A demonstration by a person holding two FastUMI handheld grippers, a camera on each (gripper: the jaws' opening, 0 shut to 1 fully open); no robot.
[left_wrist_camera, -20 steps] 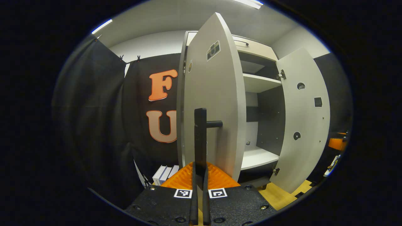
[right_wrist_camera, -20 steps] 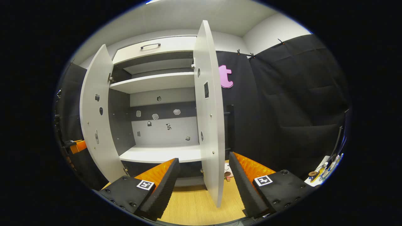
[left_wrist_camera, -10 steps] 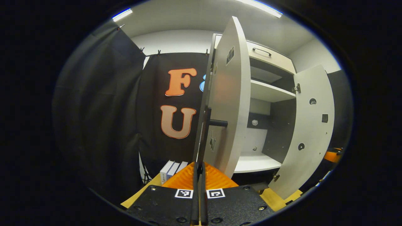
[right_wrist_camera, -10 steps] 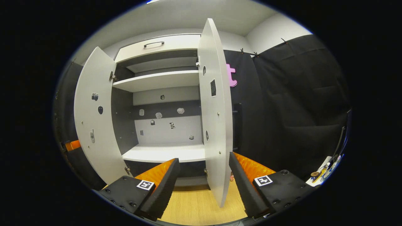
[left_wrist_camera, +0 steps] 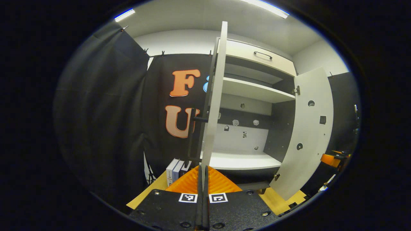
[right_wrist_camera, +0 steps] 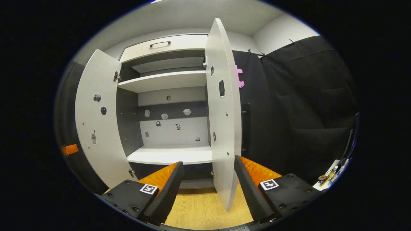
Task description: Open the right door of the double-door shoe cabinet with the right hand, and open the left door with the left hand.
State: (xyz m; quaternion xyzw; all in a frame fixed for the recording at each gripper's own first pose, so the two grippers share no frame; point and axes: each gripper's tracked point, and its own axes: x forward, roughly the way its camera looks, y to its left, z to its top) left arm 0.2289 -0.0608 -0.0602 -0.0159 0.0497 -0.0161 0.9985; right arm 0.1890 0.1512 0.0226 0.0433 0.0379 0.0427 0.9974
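Note:
The white shoe cabinet point(right_wrist_camera: 167, 81) stands with both doors swung out. In the left gripper view the left door point(left_wrist_camera: 214, 96) faces me edge-on, its black bar handle point(left_wrist_camera: 192, 134) just left of the edge. My left gripper point(left_wrist_camera: 203, 173) is shut below that edge, and the handle stands apart from its fingertips. The right door point(left_wrist_camera: 311, 128) hangs wide at the right. In the right gripper view the right door point(right_wrist_camera: 221, 112) stands edge-on between the spread fingers of my open right gripper point(right_wrist_camera: 207, 179), touching neither. The left door point(right_wrist_camera: 96, 122) is at the left.
Small boxes point(left_wrist_camera: 175, 170) stand on the wooden floor point(right_wrist_camera: 199, 208) left of the cabinet. A drawer with a handle point(right_wrist_camera: 163, 45) tops the cabinet. Small items lie on a white surface point(right_wrist_camera: 330, 176) at the far right. Black cloth walls close in on both sides.
The left door has swung further open and is now edge-on in the left gripper view; its handle has slipped out from between the left fingers. The right door opened slightly wider.

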